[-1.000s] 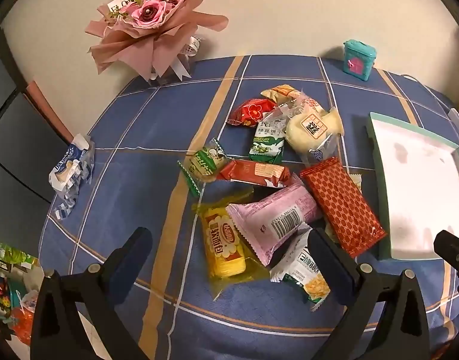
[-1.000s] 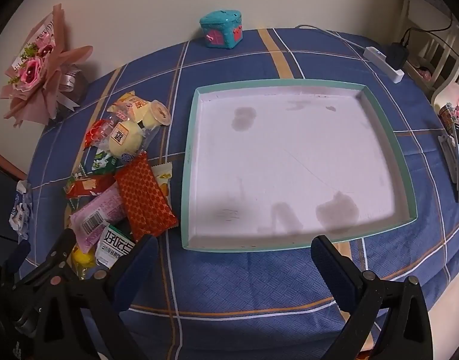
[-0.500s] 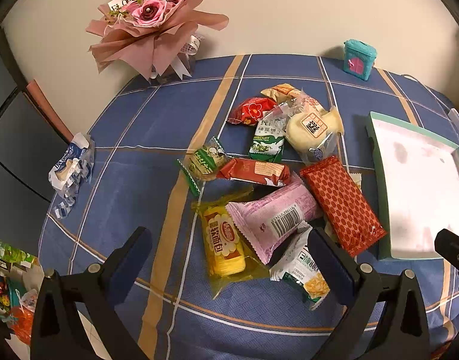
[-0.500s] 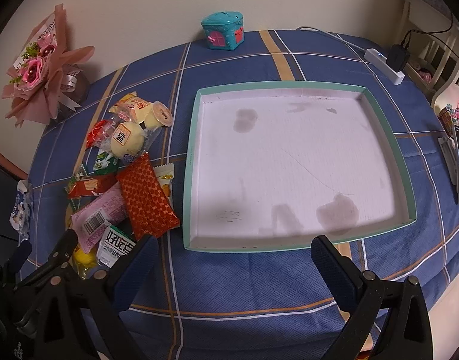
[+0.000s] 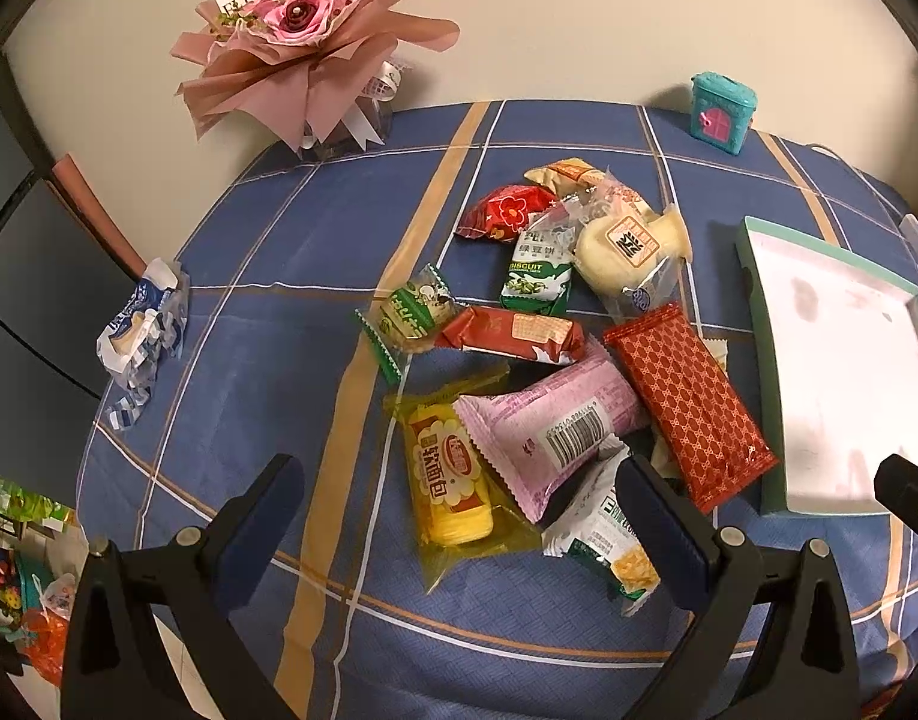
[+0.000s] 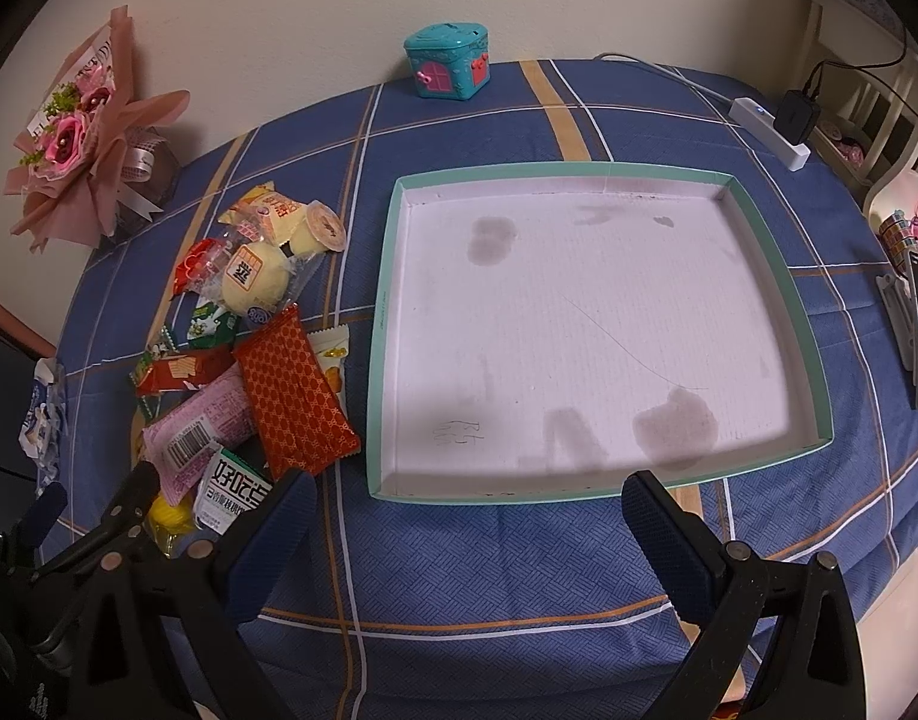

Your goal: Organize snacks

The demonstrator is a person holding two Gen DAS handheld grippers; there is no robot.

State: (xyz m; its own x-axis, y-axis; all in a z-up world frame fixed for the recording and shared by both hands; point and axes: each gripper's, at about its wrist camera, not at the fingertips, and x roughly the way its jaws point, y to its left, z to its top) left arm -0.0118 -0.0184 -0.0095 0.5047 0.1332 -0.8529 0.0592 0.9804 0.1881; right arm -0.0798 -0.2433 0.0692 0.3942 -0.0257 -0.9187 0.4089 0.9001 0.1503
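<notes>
Reaching into that heap is where you could slip: the snack packets overlap, so closing on the pink packet (image 5: pixel 549 420) may drag the yellow bread packet (image 5: pixel 450 474) or the white-and-green packet (image 5: pixel 603 531) tucked under its edges, and the slick wrappers could slide out of the pads. The red patterned packet (image 5: pixel 687 405) lies just beside the tray (image 5: pixel 759 360), its corner near the teal wall (a nudge might push it against the rim rather than over it). The tray, seen whole in the right view, holds nothing yet (image 6: pixel 810 324), so every snack is on the worktop (image 5: pixel 267 276) to its left.

Your left hand-held gripper (image 5: pixel 459 480) hangs spread wide above the near end of the pile, gripping nothing; whether its right finger brushes the white-and-green packet I cannot tell. Your right hand-held gripper (image 6: pixel 468 498) is equally wide, empty, poised over the tray's near rim.
</notes>
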